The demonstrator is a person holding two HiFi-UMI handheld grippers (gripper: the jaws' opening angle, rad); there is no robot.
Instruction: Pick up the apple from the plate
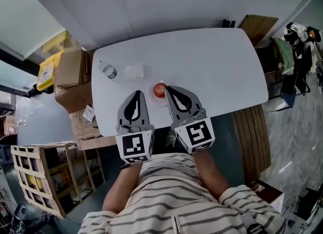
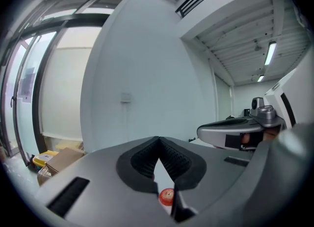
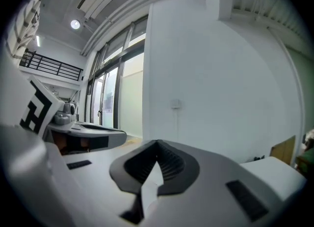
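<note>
The apple point(image 1: 159, 90) is small, round and red with a paler yellowish patch. It sits toward the near edge of the white surface point(image 1: 212, 66); any plate under it is too pale to make out. It lies just left of the tip of the right hand-held gripper point(image 1: 167, 88), whose jaws are closed on nothing. The left hand-held gripper point(image 1: 136, 93) is also closed and empty, with the apple showing beyond its tips. A clear bottle point(image 1: 108, 70) stands at the far left. Cardboard boxes point(image 1: 70, 68) sit shut beside the surface, and a wooden crate point(image 1: 45, 177) holds indistinct items.
</note>
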